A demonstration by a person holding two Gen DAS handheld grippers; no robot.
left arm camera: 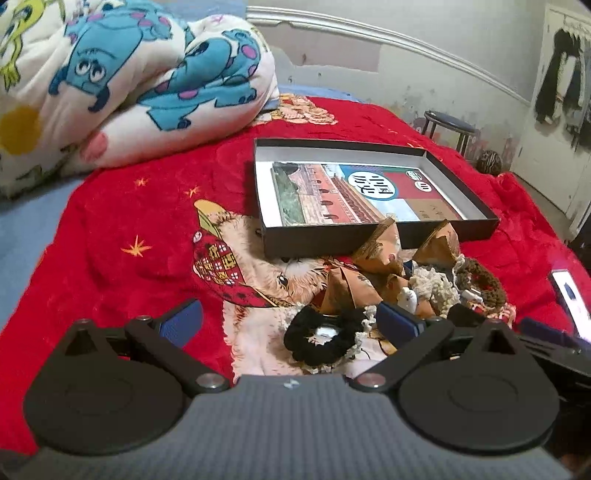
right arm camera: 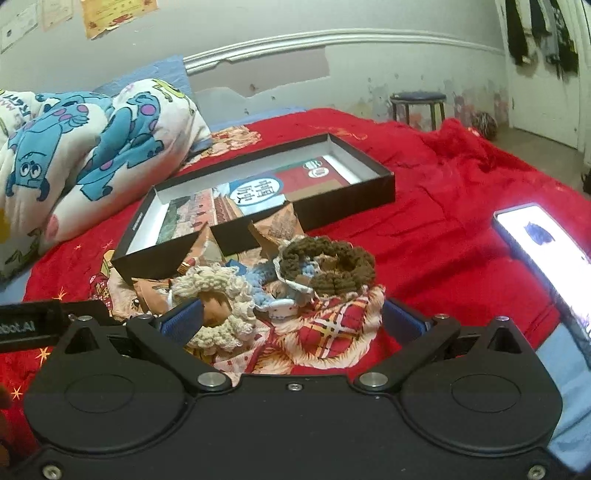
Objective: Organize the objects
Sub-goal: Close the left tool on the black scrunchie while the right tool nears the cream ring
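Left wrist: box (left arm camera: 369,236) lies crosswise.

You're looking across a bed spread with a red plush blanket (left arm camera: 122,206); a rolled white quilt printed with blue monsters (left arm camera: 122,74) lies at ten o'clock. Behind, the grey wall with peeling paint (right arm camera: 369,70) carries a curved white moulding (right arm camera: 332,38). A round dark-topped metal stool (right arm camera: 419,101) stands at one o'clock, near dark clothes hanging (right arm camera: 535,33)
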